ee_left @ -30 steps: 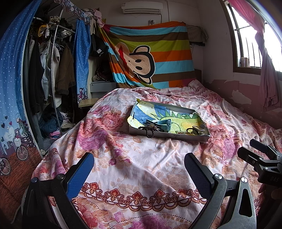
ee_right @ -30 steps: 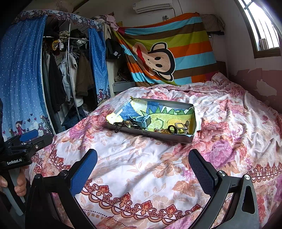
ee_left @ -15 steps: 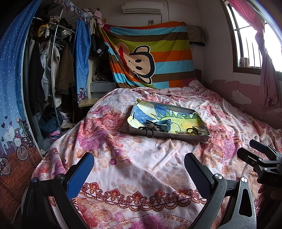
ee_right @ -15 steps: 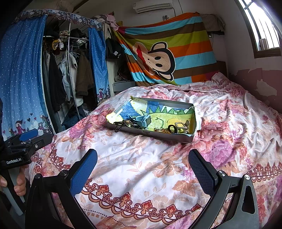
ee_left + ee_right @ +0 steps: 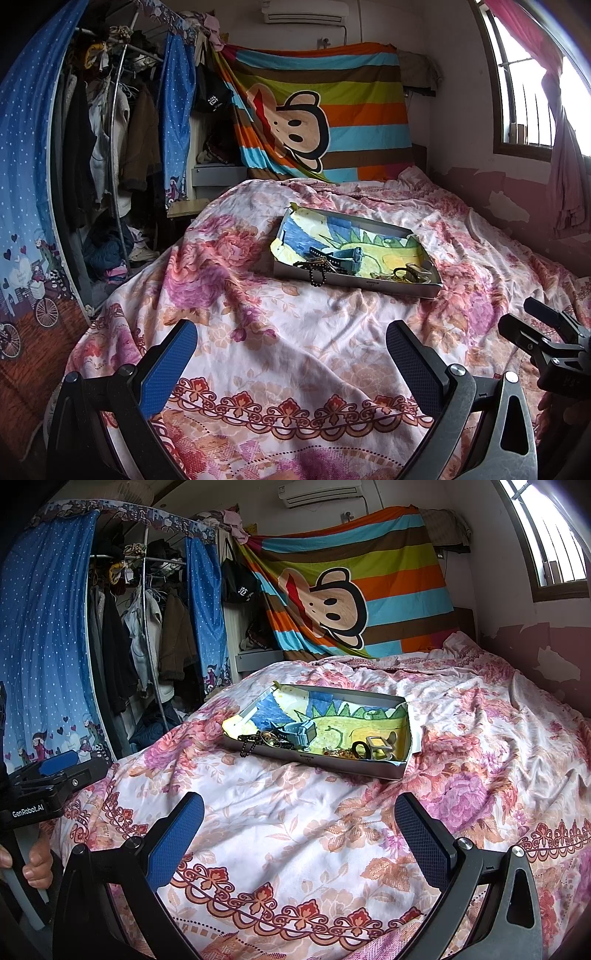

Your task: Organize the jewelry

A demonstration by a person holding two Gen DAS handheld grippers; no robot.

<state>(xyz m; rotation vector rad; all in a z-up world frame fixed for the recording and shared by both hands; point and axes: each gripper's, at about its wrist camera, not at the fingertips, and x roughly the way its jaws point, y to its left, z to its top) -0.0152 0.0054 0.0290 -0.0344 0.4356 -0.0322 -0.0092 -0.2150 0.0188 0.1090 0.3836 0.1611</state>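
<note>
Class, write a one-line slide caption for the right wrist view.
Open right gripper hovers over a floral pink bedspread, facing a shallow grey metal tray of jewelry lined with a dinosaur drawing.

A striped monkey blanket (image 5: 325, 110) hangs at upper centre; a clothes rack (image 5: 110, 147) fills the left; a window (image 5: 532, 74) sits upper right.

In the tray (image 5: 351, 766), the small pieces near its front wall lie in a tangle and are too small to tell apart; only a black bead strand (image 5: 248, 746) hanging over that wall is clear. The print on this wall is unreadable. Left of the tray, the left claw (image 5: 51, 771) is cut by the picture edge, and only some fingers (image 5: 37, 866) of the hand show.
</note>
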